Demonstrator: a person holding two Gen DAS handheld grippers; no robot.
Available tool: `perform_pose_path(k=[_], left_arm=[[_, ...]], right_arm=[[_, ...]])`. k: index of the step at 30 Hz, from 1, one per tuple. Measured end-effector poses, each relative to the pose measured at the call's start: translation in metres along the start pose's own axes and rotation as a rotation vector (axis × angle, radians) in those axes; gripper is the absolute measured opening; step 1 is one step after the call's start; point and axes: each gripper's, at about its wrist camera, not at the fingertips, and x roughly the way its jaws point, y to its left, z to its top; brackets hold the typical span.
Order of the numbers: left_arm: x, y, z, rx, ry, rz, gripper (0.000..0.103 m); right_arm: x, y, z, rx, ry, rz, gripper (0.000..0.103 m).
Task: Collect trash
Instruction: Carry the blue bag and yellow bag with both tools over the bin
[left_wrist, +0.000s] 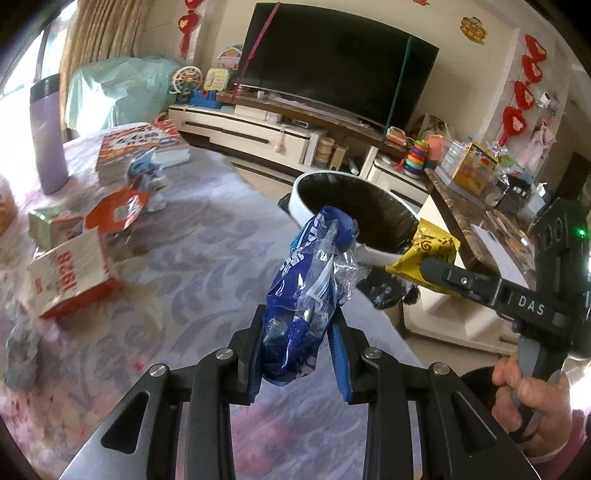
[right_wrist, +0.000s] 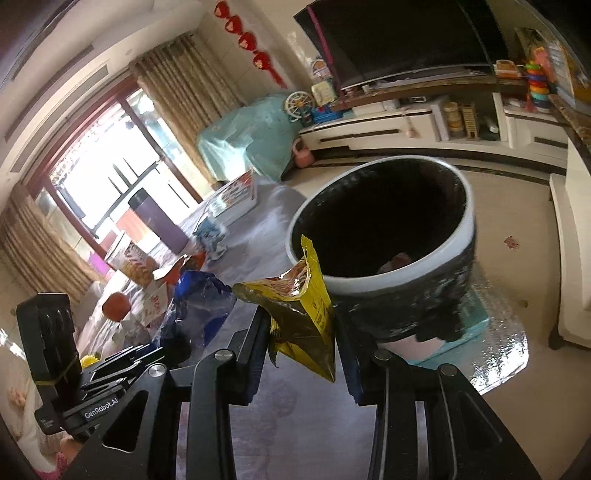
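Observation:
My left gripper (left_wrist: 297, 334) is shut on a crumpled blue and clear plastic wrapper (left_wrist: 310, 295), whose top reaches the near rim of a white bin lined with a black bag (left_wrist: 354, 206). My right gripper (right_wrist: 299, 332) is shut on a torn yellow snack bag (right_wrist: 306, 314), held just in front of the same bin (right_wrist: 384, 236). From the left wrist view the right gripper (left_wrist: 428, 267) comes in from the right with the yellow bag (left_wrist: 428, 247) at the bin's right rim. The blue wrapper (right_wrist: 199, 295) shows at the left in the right wrist view.
On the floral tablecloth (left_wrist: 207, 251) lie a red and white box (left_wrist: 74, 280), an orange packet (left_wrist: 118, 214), a small green carton (left_wrist: 51, 225), books (left_wrist: 144, 147) and a purple flask (left_wrist: 50, 136). A TV cabinet (left_wrist: 251, 129) stands behind. A hand (left_wrist: 532, 398) grips the right tool.

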Motion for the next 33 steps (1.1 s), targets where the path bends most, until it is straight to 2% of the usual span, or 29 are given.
perform_pose_path(k=[8, 33], left_arm=[[0.023, -0.014, 0.018, 0.010, 0.010, -0.020, 0.029], [0.081, -0.049, 0.068, 0.049, 0.042, -0.005, 0.031]], right_arm=[[-0.005, -0.016, 0.008, 0.021, -0.020, -0.020, 0.037], [0.006, -0.048, 0.048, 0.021, -0.024, -0.089, 0.040]])
